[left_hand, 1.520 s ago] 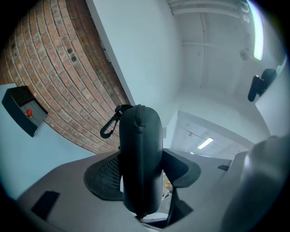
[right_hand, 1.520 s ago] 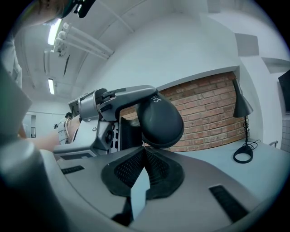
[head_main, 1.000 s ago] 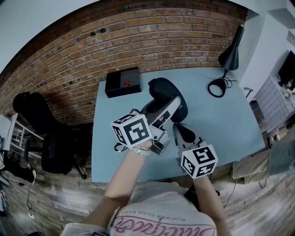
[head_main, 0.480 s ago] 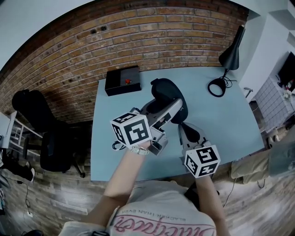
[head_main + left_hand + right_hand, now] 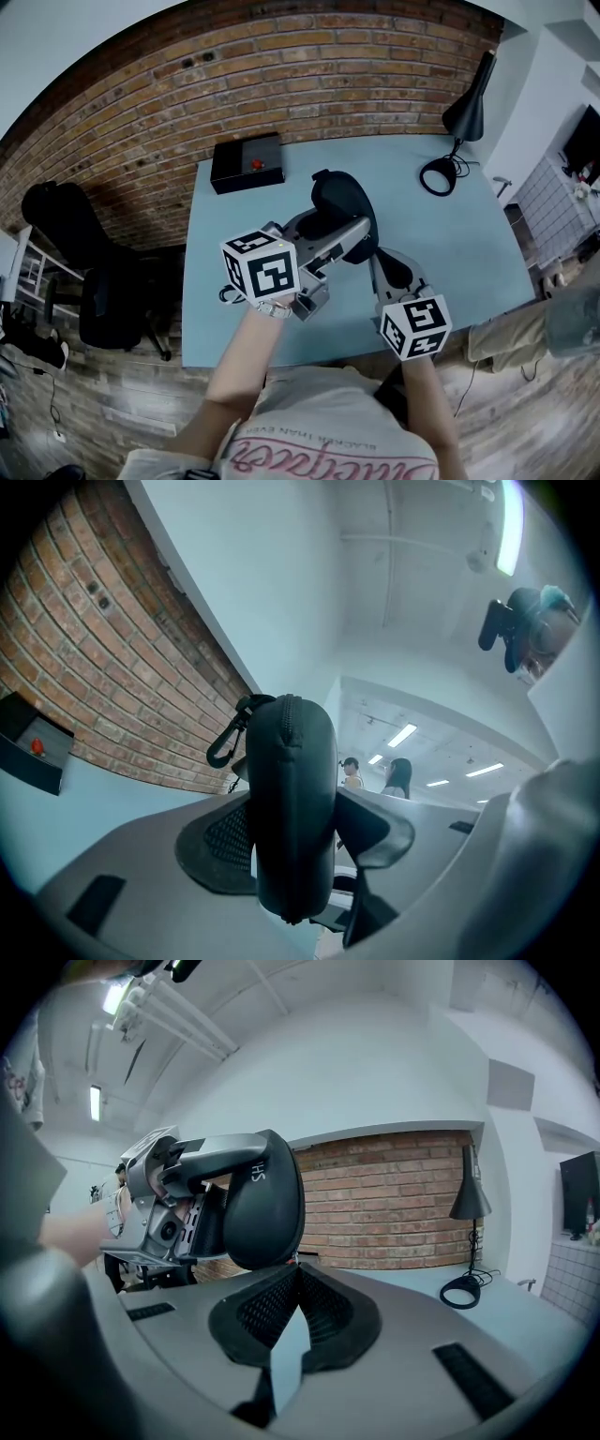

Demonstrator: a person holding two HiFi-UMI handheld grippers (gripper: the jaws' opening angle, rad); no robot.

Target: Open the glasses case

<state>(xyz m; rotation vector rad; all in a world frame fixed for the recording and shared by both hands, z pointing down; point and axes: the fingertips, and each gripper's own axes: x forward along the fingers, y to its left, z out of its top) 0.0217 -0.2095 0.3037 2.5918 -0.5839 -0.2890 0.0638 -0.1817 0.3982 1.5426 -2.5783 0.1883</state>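
Right gripper (image 5: 298, 1269) shifted along glasses case (image 5: 265, 1199), jaws fully closed just under its rim; zip-pull pinch unconfirmed. Left gripper (image 5: 300, 832) clamps case; seam facing it looks zipped.

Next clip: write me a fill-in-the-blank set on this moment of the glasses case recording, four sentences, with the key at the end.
1. The left gripper clamps the glasses case, whose zip is fully ____.
2. The right gripper has its jaws pressed ____, with the tips at the case's end.
3. The black box carries a small ____ button.
4. At the far right corner of the table stands a black ____.

Missing words: closed; together; red; lamp
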